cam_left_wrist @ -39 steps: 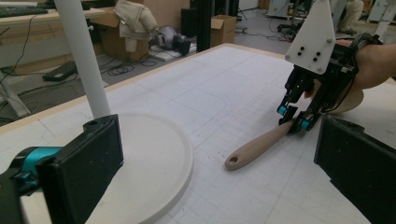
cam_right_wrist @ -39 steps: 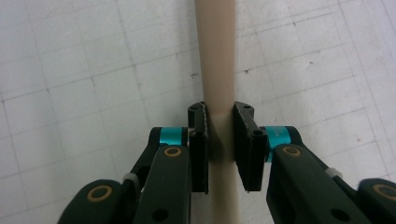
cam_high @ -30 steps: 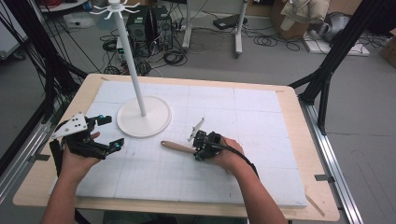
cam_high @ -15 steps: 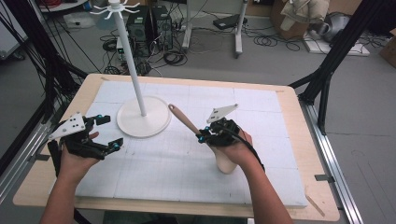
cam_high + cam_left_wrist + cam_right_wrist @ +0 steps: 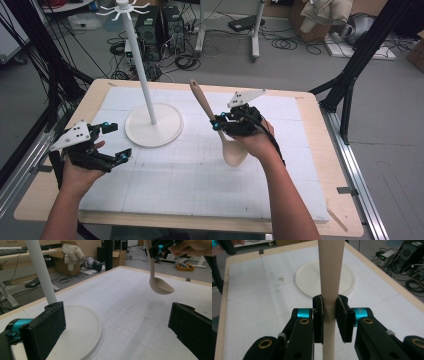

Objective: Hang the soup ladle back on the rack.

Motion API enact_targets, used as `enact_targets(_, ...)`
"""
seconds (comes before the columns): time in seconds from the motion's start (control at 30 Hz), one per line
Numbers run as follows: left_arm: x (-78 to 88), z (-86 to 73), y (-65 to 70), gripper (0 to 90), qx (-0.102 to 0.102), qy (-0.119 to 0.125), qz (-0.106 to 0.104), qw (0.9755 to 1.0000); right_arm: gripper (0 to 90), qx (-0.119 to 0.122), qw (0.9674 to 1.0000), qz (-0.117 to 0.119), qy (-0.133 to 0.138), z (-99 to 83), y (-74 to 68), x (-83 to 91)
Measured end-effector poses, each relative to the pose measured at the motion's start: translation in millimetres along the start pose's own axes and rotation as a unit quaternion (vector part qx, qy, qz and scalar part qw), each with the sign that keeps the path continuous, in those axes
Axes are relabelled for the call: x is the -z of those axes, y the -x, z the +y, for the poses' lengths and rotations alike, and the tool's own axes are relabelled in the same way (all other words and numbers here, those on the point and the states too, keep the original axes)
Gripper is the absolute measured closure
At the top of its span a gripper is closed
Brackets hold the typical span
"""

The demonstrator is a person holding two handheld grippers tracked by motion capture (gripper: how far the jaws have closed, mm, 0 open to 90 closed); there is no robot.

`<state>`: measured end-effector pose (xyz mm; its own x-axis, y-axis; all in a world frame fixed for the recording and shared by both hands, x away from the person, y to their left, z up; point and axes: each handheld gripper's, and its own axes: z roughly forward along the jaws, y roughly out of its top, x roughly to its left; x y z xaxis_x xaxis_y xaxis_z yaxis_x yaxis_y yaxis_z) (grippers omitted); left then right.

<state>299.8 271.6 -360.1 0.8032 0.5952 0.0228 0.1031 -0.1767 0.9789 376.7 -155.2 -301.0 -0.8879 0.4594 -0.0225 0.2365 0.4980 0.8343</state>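
A wooden spoon hangs in the air over the middle of the white mat, handle up and to the left, bowl down. My right gripper is shut on its handle, which runs up between the two pads. The spoon's bowl also hangs in the left gripper view. A white stand with a round base and a tall pole with hooks on top rises at the mat's left. My left gripper is open near the left edge, beside the base, holding nothing.
The white gridded mat covers a wooden table. Black frame legs stand at the table's corners. Cables, computer cases and boxes lie on the floor beyond the far edge.
My right gripper has lifted the spoon off the mat and turned it from lying flat to nearly upright, handle up. The left gripper has stayed put.
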Motion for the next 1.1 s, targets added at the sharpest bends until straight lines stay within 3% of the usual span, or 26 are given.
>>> enact_targets(0.37,2.8,0.2,1.5,1.7,-0.003,-0.002,0.0,1.0,78.0,0.007,0.9996,0.02,0.021,72.8,23.9,-4.0)
enact_targets(0.5,0.3,0.0,1.3,1.7,-0.006,-0.011,0.0,0.9999,78.0,0.02,0.9996,0.011,0.018,98.7,29.7,-7.4)
enact_targets(0.77,-3.2,3.6,2.3,1.7,-0.01,-0.01,-0.005,0.9999,77.9,0.024,0.9997,0.001,0.005,148.6,39.2,-11.1)
enact_targets(0.9,-1.8,3.5,1.1,1.7,-0.01,-0.009,-0.001,0.9999,77.9,0.034,0.9994,0.004,-0.009,167.0,39.4,-15.4)
enact_targets(1.1,-1.0,3.1,-0.1,1.7,-0.006,-0.007,-0.001,1.0,77.9,0.036,0.9991,0.007,-0.021,178.9,41.0,-23.1)
